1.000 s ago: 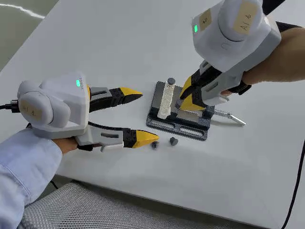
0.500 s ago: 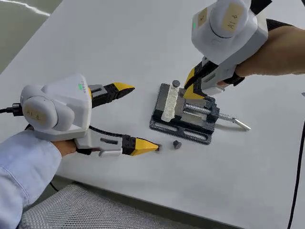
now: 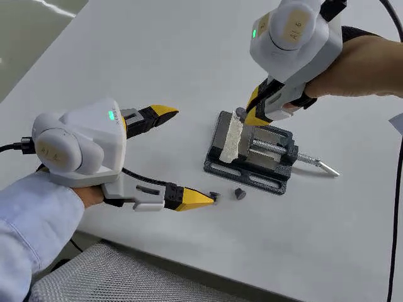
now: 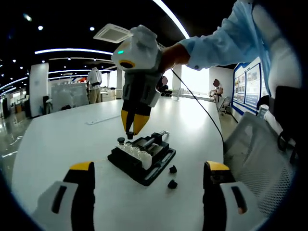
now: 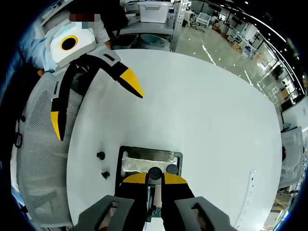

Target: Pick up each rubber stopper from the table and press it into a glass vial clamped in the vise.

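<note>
Two loose stoppers (image 3: 239, 194) lie close together on the worktop (image 3: 157, 56), just in front of the vise (image 3: 252, 165), so by my reading at least two picks are left. A third stopper (image 5: 154, 173) is pinched between the nearly closed jaws of the right gripper (image 3: 247, 117), which points down over the row of glass vials (image 3: 234, 137) clamped in the vise. The stopper sits right at the top of one vial, though the pictures do not settle whether it is pressed home or only resting on the mouth. Just beside it, a fourth stopper (image 5: 171, 169) appears to be seated in the neighbouring vial at the end of the row, which would make one vial finished and one in hand. How many vials the row holds is hard to count. The left gripper (image 3: 195, 156) hovers low over the worktop with its jaws spread wide and nothing between them. Its nearer tip lies right by one of the loose stoppers, well placed for the next pick.
</note>
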Motion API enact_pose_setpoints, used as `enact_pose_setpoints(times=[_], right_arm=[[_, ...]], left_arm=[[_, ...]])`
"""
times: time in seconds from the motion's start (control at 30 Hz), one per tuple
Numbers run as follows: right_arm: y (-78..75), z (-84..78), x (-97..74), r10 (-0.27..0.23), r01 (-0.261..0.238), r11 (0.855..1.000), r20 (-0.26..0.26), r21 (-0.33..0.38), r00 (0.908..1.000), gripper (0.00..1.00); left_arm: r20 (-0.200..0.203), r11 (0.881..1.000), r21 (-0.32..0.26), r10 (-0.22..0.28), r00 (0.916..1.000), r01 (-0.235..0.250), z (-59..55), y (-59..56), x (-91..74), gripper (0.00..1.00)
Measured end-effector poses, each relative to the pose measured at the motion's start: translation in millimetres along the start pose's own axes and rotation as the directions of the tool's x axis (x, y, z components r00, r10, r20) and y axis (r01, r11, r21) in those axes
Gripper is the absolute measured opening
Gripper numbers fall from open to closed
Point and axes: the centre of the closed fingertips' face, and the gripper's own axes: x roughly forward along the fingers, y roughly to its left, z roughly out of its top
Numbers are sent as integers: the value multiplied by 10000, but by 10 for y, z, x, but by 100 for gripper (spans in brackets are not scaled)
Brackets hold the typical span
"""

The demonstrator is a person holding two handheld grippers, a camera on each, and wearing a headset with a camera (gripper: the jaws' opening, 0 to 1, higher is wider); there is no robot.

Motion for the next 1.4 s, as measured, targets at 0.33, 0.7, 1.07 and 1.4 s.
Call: enact_pose_setpoints(times=[0.33,0.7,1.07,1.4], right_arm=[[3,-28,64,60,-59,10000,-225,15,9997,6],[17,-21,105,86,-87,10000,-308,-4,9995,6],[12,-37,149,51,-59,9999,-491,-150,9988,6],[1,-42,172,-27,5,9994,-635,-356,9980,6]], left_arm=[[53,9999,33,151,9999,-151,0,10,-28,99],[-6,9998,-82,194,9998,-194,-20,10,-43,99],[-16,9996,-208,197,9998,-197,-33,18,-47,98],[-19,9994,-303,182,9998,-183,-42,19,-43,97]])
